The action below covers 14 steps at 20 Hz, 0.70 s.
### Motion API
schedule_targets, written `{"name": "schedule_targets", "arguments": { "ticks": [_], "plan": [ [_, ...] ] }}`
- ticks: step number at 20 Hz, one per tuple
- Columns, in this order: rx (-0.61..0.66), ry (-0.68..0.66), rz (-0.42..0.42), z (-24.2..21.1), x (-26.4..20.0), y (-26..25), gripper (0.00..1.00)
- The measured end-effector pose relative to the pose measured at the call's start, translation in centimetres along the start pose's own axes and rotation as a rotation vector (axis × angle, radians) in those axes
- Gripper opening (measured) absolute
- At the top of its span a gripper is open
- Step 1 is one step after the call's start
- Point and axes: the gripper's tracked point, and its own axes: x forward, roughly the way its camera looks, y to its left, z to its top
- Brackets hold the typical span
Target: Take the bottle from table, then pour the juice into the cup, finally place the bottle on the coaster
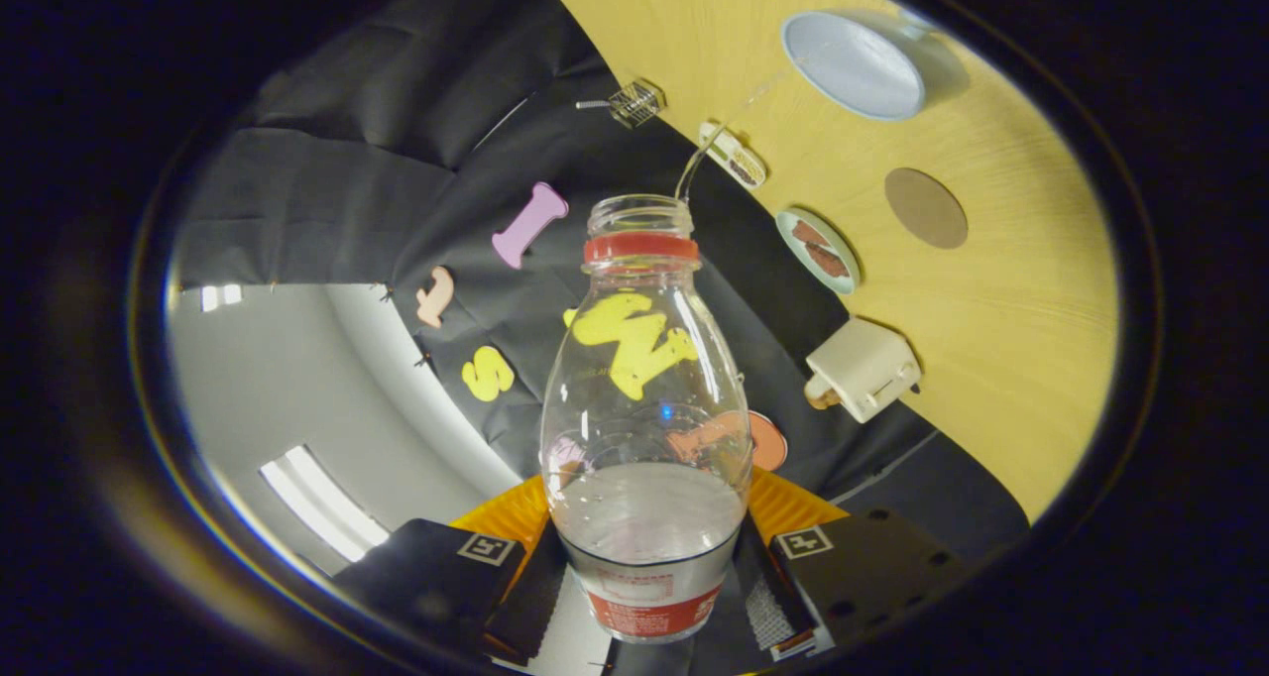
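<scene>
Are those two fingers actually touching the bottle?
Touching. The gripper view shows the hand-held gripper with both fingers pressed against the bottle near its base, one each side, no gap.

The bottle (644,408) hides part of the wall behind it, its base is pinched between the gripper (644,582) fingers, and the plate's (818,250) contents are too small to identify.

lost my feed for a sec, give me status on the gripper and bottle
Gripper shut on bottle, uncapped, liquid low in it. Cup and coaster beyond on table. Nothing between.
</scene>
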Motion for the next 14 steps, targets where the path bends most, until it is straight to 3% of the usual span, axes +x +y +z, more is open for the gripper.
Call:
{"name": "schedule_targets", "arguments": {
  "ticks": [14],
  "plan": [
    [0.035, -0.015, -0.014, 1.2, 0.0, -0.2, 0.80]
  ]
}}
